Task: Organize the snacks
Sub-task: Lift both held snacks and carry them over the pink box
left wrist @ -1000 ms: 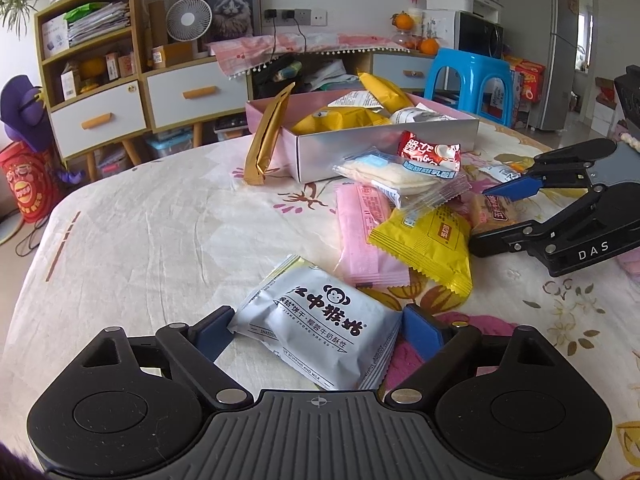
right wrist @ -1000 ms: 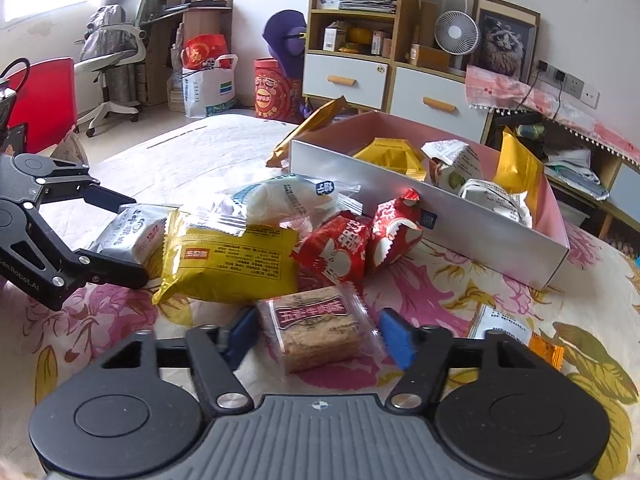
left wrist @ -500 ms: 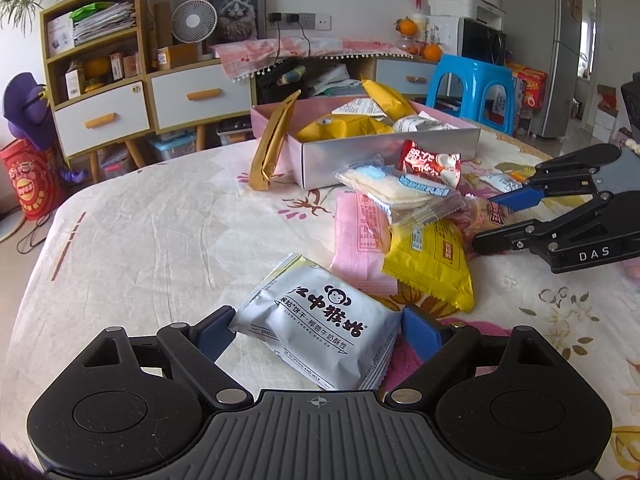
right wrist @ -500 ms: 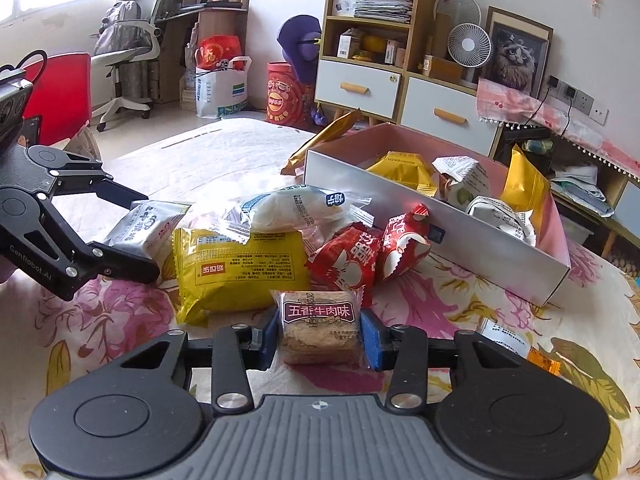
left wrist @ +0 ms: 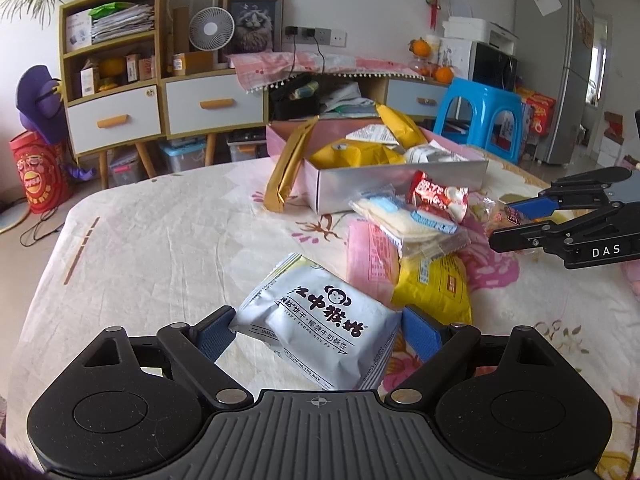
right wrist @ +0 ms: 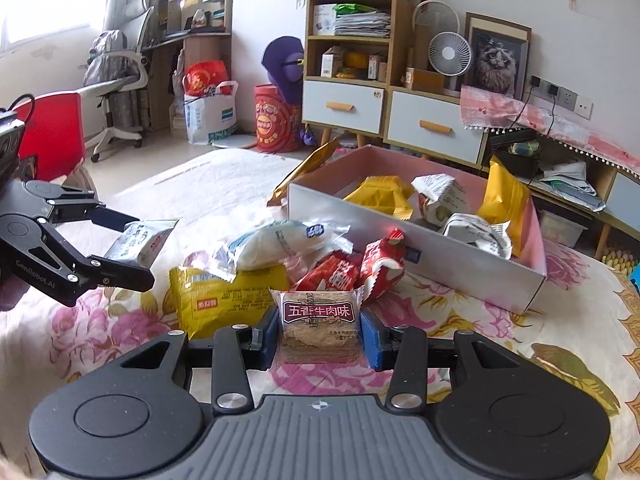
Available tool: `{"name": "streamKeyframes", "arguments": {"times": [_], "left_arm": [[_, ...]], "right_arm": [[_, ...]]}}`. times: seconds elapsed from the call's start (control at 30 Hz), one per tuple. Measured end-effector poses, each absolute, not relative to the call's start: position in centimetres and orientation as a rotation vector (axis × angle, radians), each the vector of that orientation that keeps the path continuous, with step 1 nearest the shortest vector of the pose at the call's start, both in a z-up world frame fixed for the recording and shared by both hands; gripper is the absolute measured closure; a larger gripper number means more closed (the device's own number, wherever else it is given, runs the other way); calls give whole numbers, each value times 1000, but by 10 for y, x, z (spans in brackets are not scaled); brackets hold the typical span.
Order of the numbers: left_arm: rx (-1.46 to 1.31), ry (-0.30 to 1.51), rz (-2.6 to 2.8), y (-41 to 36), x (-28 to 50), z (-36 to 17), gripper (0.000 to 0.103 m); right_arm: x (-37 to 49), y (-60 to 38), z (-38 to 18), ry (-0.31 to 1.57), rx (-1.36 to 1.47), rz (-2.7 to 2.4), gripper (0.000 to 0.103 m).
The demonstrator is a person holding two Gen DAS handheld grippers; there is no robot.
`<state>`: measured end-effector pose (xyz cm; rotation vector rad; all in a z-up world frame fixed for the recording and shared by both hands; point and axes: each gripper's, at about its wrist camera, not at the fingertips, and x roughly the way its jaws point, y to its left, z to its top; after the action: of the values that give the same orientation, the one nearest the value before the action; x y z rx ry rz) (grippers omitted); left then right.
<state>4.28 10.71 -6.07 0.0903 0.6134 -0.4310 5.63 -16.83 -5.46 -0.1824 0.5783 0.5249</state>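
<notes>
The left gripper (left wrist: 318,330) holds a white monkey-print biscuit packet (left wrist: 320,322) between its blue pads (left wrist: 214,334), jaws spread wide, the pack tilted above the floral tablecloth (left wrist: 160,248). Just beyond it lie a pink packet (left wrist: 370,252) and a yellow packet (left wrist: 438,286), with a clear pack of pale wafers (left wrist: 404,222) and a red packet (left wrist: 438,196) resting against an open pink box (left wrist: 400,184) filled with snacks. A gold packet (left wrist: 290,170) leans on the box's left corner. At right, the right gripper (left wrist: 516,222) grips a small brown snack (left wrist: 500,216).
</notes>
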Motion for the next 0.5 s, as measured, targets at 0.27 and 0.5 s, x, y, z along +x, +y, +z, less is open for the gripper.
{"name": "streamKeyframes", "arguments": {"times": [0.27, 0.5], "left_arm": [[65, 614, -415, 104, 49, -48, 13], [33, 611, -406, 95, 55, -35, 13]], "right_arm": [[60, -173, -46, 555, -166, 512, 70], [66, -177, -38, 537, -145, 491, 70]]}}
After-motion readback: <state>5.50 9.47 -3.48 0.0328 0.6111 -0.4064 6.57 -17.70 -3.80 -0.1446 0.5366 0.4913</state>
